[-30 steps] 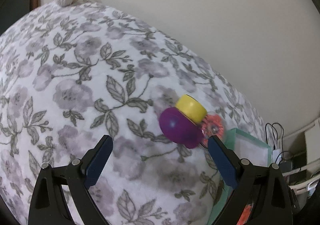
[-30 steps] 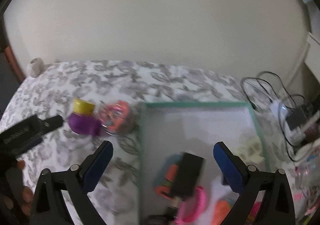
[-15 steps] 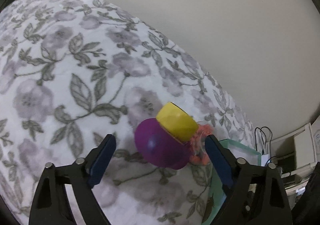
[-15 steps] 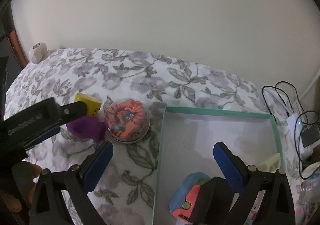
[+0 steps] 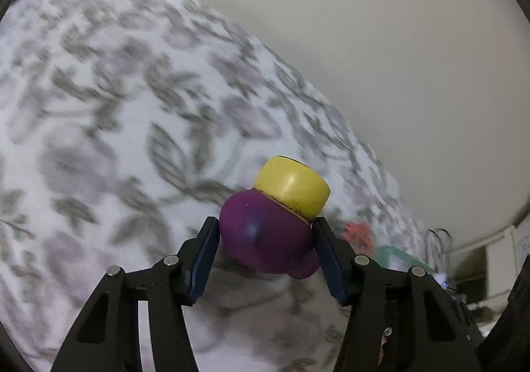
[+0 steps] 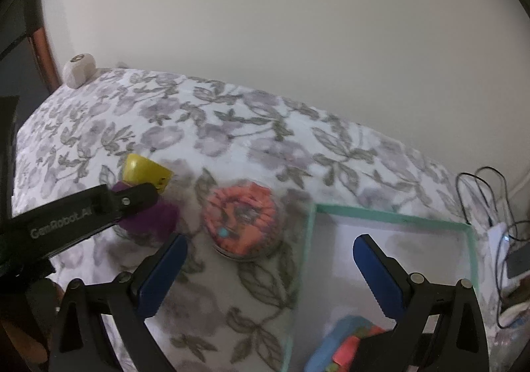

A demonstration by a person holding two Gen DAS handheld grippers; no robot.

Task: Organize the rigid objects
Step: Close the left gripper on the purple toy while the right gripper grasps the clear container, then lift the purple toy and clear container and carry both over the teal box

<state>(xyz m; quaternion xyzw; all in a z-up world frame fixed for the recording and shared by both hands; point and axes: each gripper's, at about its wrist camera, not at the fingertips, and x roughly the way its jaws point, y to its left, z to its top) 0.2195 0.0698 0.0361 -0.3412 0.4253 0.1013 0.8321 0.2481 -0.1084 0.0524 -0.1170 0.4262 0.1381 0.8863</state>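
The left gripper (image 5: 266, 236) points steeply downward with its jaws closing, the two blue pads (image 5: 206, 256) set against opposite sides of the purple toy with a yellow cap (image 5: 275, 223), which sits between them. In the right wrist view the left gripper's black finger (image 6: 132, 198) reaches in from the left edge and lies across that same toy. The right gripper (image 6: 270, 261) also points steeply downward, jaws spread wide, with both blue pads (image 6: 162, 272) clear of any object and nothing held between them.
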